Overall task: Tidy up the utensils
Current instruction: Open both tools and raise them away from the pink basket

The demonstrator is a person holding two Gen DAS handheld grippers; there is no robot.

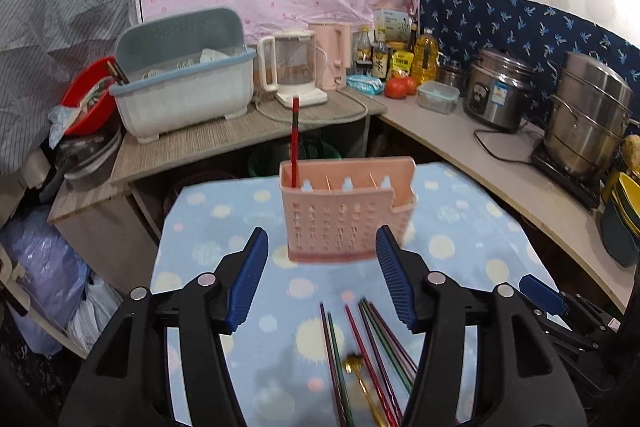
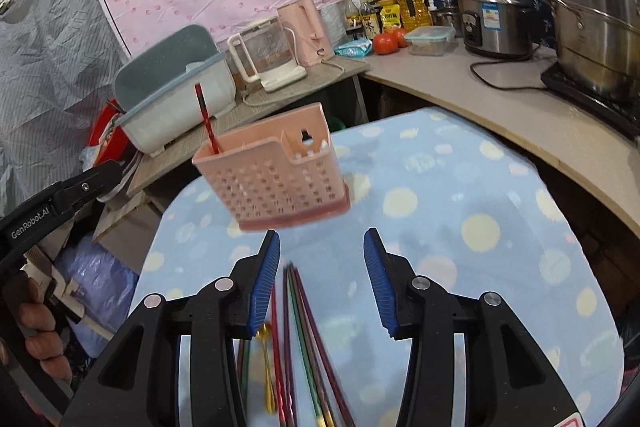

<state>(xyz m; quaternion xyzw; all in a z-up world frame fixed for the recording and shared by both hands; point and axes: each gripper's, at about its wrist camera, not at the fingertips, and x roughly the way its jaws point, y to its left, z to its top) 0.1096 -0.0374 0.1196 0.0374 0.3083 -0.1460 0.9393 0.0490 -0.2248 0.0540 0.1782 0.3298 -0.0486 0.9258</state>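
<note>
Left wrist view: both tools [image 1: 322,239] [image 2: 321,241] gape empty before perforated pink plastic caddy [image 1: 340,223] (slender chopsticks [image 1: 368,359], seemingly metal).

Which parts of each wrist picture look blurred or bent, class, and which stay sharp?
Left wrist view: chopsticks on the cloth smear with motion; the pink utensil holder is soft; the black tool frame stays crisp. Right wrist view: holder and chopsticks blur; the fisheye bends the counter edge.
</note>
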